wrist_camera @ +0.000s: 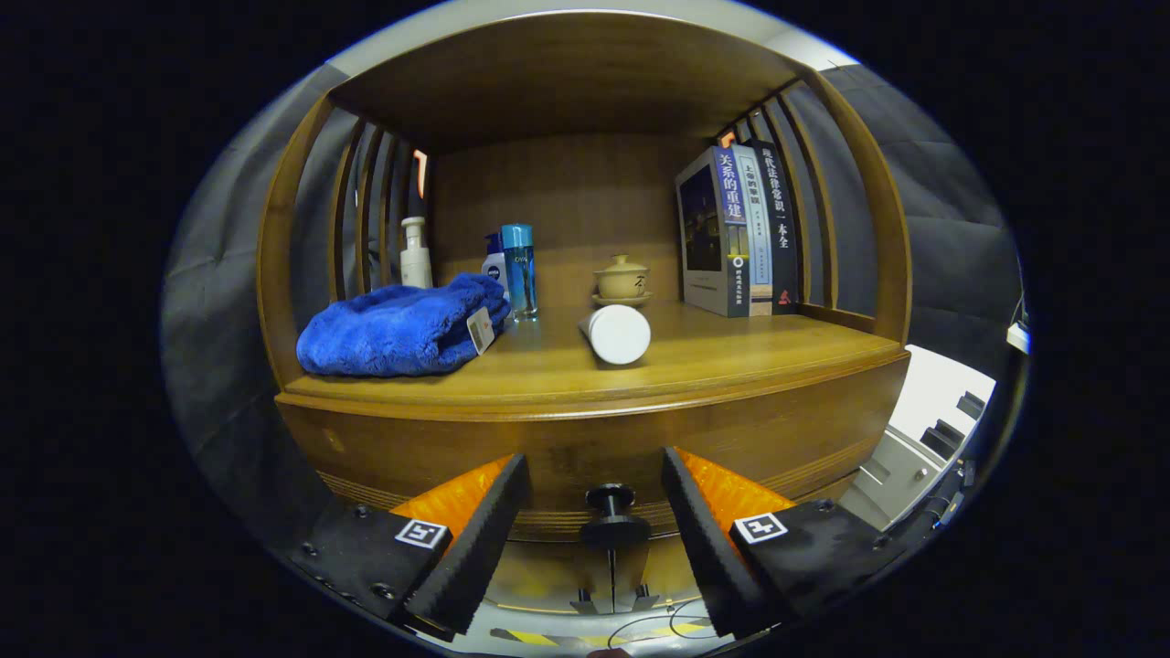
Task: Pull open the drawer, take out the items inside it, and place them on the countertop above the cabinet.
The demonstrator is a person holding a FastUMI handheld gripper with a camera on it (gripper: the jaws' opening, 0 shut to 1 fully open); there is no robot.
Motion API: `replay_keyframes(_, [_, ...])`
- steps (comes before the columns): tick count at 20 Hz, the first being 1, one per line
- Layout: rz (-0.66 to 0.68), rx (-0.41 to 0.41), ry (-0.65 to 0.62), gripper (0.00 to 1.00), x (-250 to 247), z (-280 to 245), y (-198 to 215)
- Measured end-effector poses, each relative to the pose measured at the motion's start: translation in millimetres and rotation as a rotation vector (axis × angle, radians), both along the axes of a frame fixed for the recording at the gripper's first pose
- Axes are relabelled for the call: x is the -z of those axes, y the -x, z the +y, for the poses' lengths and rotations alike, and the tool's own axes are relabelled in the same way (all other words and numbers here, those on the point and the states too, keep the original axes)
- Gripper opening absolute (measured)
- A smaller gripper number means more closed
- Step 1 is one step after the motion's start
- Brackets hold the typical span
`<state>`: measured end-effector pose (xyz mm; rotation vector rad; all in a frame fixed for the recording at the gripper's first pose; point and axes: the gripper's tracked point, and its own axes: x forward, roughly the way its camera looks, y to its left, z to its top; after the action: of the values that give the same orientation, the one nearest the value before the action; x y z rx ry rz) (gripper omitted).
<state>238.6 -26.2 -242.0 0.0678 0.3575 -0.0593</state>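
Observation:
The wooden cabinet's drawer front (585, 448) is shut, with a dark round knob (611, 516) low on it. My gripper (594, 507) is open, its two fingers standing either side of the knob without touching it. Above the drawer lies the wooden countertop (731, 352). A white cylinder (618, 334) lies on its side near the middle of the countertop. A folded blue towel (402, 329) rests to the left of the cylinder. The inside of the drawer is hidden.
At the back of the countertop stand a white pump bottle (416, 256), a blue bottle (518, 270) and a lidded tea cup on a saucer (622, 279). Several books (736, 233) stand upright at the right. Slatted wooden sides enclose the shelf. A grey case (914, 448) sits low to the right.

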Motion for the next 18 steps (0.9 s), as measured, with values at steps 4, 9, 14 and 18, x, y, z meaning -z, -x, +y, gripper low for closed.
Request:
replay_keyframes(4, [-0.067,-0.022,0.0,0.99,-57,-8,51])
replay_keyframes(9, [-0.097,-0.053,-0.015,0.97,-116,-14,124])
replay_keyframes(14, [-0.159,-0.035,0.009,0.97,-158,-20,185])
replay_keyframes(18, [-0.196,-0.051,0.063,0.97,-177,-18,222])
